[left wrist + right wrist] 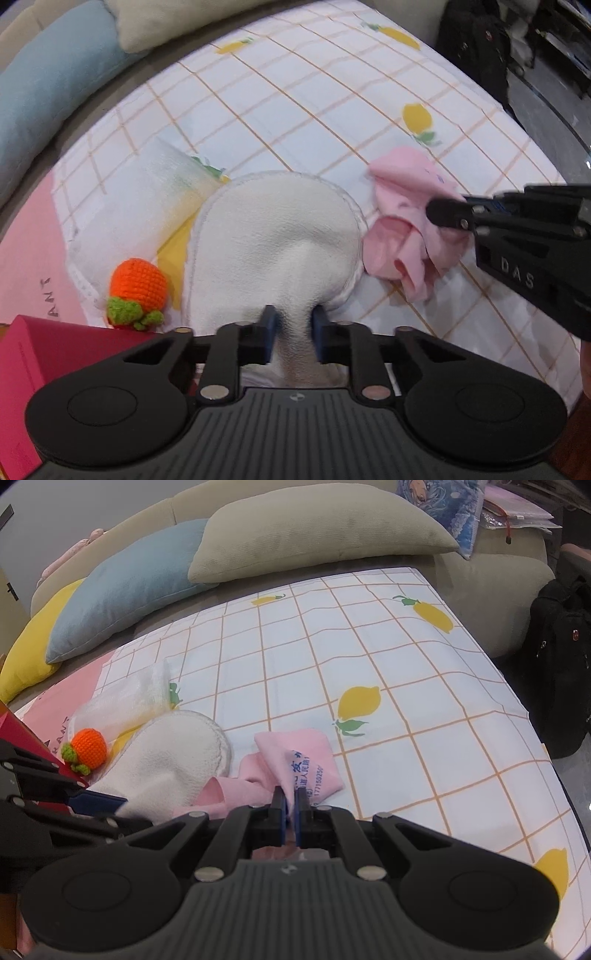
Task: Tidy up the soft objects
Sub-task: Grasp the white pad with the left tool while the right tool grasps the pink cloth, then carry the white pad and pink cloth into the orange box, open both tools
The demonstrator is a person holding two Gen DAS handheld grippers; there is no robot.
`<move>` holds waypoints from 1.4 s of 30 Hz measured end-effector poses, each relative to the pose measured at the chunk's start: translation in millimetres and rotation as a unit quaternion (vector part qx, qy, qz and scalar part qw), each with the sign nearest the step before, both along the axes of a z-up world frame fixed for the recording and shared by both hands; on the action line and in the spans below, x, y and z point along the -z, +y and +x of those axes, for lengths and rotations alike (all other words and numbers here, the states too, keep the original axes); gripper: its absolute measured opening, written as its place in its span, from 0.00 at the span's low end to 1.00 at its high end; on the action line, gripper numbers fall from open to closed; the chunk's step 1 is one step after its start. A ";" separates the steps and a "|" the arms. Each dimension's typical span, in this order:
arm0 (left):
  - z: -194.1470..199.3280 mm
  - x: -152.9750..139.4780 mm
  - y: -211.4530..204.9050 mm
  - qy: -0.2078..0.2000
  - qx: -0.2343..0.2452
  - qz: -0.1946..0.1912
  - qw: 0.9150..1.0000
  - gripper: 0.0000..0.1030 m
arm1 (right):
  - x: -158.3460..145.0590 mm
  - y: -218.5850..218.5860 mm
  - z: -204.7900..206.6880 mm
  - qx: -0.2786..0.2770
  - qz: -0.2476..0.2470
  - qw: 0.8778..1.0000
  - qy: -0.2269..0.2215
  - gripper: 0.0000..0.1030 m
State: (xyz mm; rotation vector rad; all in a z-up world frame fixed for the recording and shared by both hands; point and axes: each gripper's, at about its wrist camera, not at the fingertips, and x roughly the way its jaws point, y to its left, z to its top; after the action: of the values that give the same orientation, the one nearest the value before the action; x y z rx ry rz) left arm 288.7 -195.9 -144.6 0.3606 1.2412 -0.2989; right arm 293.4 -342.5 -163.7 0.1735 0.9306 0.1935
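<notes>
1. The left gripper [293, 334] pinches the near edge of a white fleecy pad [273, 236], its blue-tipped fingers pressed into the bunched fabric; the pad lies at the centre of that view on the lemon-print checked cloth [295, 92].
2. The right gripper [291, 805] is closed tight on a fold of the pink cloth [295, 764], which carries blue printed characters and lies crumpled at 12 o'clock of its fingertips.
3. In the left wrist view the pink cloth [406, 229] lies at 3 o'clock of the white pad, just beside it.
4. An orange crocheted fruit [138, 291] with green leaves sits at 8 o'clock of the pad, beside a red box [48, 354].
5. A clear plastic bag [125, 701] lies at 10 o'clock of the pad.
6. Blue [129, 587], beige [314, 528] and yellow [26, 657] cushions line the far edge, 10 to 12 o'clock in the right view.
</notes>
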 end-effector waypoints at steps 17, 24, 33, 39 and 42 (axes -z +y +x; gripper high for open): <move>-73.1 -96.0 21.9 -0.091 -0.072 -0.171 0.978 0.13 | -33.1 3.6 -46.8 -0.003 0.003 0.997 -0.078 0.01; -121.4 -118.6 36.7 -0.120 -0.054 -0.191 0.973 0.13 | -64.5 21.9 -81.6 0.007 -0.028 0.993 -0.119 0.01; -161.9 -121.8 74.7 -0.149 -0.068 -0.194 0.967 0.13 | -99.4 55.9 -142.3 -0.004 -0.010 0.991 -0.133 0.01; -178.8 -132.9 103.0 -0.181 -0.087 -0.200 0.959 0.14 | -119.4 84.1 -164.6 -0.026 0.003 0.990 -0.140 0.01; -184.9 -138.5 119.4 -0.199 -0.099 -0.208 0.952 0.14 | -130.1 100.9 -173.1 -0.042 0.009 0.988 -0.147 0.01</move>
State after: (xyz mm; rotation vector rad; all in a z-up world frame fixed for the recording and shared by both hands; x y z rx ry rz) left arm 103.7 -76.5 -6.1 -0.0702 0.7817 -0.2898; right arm 120.4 -241.6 -33.6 0.1179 0.6423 0.2966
